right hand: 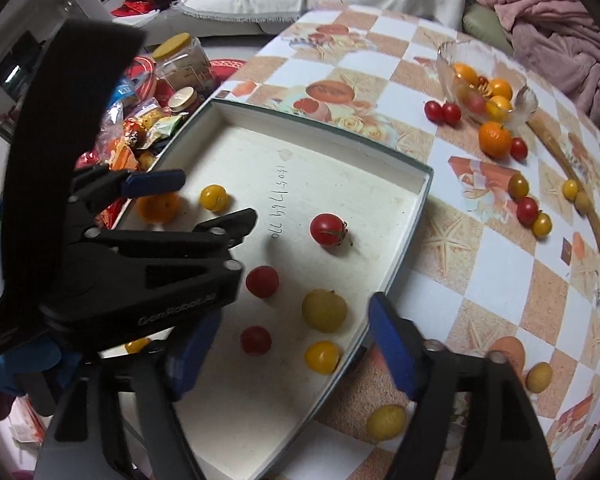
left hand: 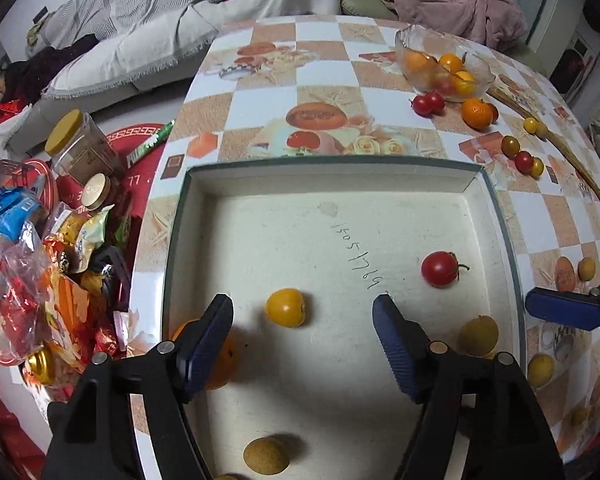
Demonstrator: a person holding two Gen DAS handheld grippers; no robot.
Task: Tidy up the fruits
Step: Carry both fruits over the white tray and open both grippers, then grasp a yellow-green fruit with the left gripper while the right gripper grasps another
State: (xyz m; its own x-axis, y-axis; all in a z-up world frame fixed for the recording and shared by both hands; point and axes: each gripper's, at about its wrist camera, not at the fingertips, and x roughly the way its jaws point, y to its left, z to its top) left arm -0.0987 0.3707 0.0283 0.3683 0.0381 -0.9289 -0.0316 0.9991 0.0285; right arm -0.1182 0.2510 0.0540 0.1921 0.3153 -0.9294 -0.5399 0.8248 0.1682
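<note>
A shallow white box tray [left hand: 380, 178] [right hand: 396, 200] lies on the checked table and holds several small fruits. My left gripper [left hand: 303, 312] is open over the tray, a yellow tomato [left hand: 286, 307] between its fingers and an orange [left hand: 222, 364] behind the left finger. A red tomato [left hand: 440, 269] [right hand: 327, 229] sits further right. My right gripper [right hand: 288, 332] is open over the tray's near right corner, above a yellow-green fruit [right hand: 324, 310], a yellow tomato [right hand: 321, 357] and a red tomato [right hand: 256, 340]. The left gripper [right hand: 204, 196] also shows in the right wrist view.
A glass bowl [left hand: 444, 62] [right hand: 484, 84] of fruit stands at the table's far right, with an orange [left hand: 477, 113] and several loose tomatoes [left hand: 518, 154] beside it. Loose yellow fruits [right hand: 386, 422] lie near the tray. Snack bags and jars [left hand: 72, 208] crowd the left.
</note>
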